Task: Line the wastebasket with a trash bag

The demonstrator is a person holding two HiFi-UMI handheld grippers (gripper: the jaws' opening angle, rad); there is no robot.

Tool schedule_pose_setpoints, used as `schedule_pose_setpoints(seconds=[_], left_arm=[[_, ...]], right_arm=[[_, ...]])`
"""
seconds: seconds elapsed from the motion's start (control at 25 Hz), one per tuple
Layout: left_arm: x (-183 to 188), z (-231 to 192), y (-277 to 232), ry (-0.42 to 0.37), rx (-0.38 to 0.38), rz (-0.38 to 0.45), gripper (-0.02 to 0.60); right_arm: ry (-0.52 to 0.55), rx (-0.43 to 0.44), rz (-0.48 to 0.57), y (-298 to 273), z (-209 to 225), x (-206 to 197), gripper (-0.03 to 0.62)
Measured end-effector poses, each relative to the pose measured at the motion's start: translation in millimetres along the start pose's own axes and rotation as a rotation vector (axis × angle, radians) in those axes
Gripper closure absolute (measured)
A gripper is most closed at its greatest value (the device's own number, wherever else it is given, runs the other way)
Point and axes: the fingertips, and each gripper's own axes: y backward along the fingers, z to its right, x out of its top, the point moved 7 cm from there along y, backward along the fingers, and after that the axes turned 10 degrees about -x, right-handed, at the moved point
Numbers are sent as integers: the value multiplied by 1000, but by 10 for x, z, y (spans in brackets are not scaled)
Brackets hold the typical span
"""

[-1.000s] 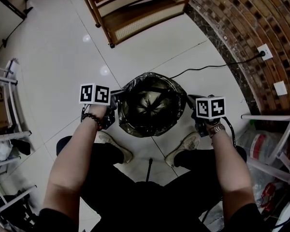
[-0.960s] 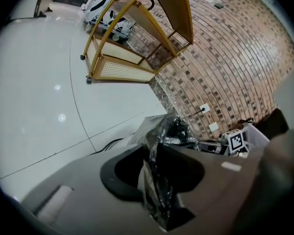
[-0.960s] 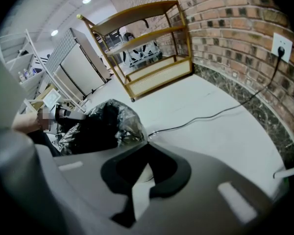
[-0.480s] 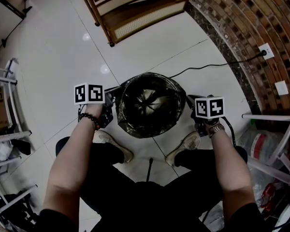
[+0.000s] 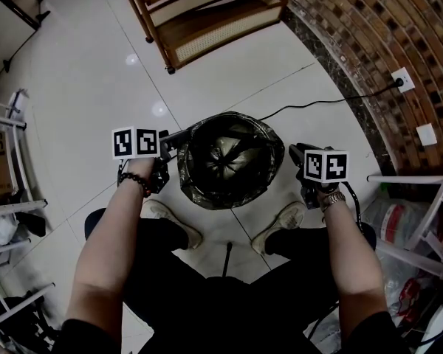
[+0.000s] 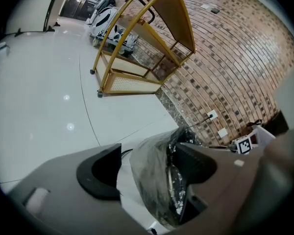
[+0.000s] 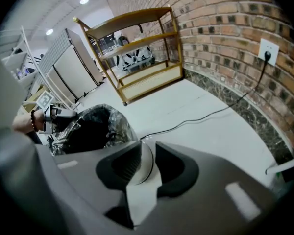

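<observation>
The wastebasket [image 5: 225, 162] stands on the pale tiled floor [image 5: 88, 80] just ahead of the person's shoes [image 5: 176, 226], between the two grippers. A dark trash bag [image 5: 194, 188] lines it and is folded down over its rim. The left gripper [image 6: 149, 153] has just been opening: its jaws stand wide apart with the bag-covered rim between them (close against the right-hand pad, clear of the other). The right gripper [image 7: 148, 151], near the basket's opposite side, has also been opening; its jaws are slightly parted, with only floor showing through the gap.
</observation>
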Motion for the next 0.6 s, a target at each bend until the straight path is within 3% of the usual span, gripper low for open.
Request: schedule_pose_setpoints(seconds=[0.24,0.44,0.6], left_arm=[[59,123,160,-84,40,34,239],[-160,404,9,-234,45,-89,239],[-315,414,-141,-270,61,-180,240]], right_arm=[[93,27,89,286,-272,161,494],[200,-5,43,206,-635,57,473],[187,-48,-22,50,-709,-105,473]])
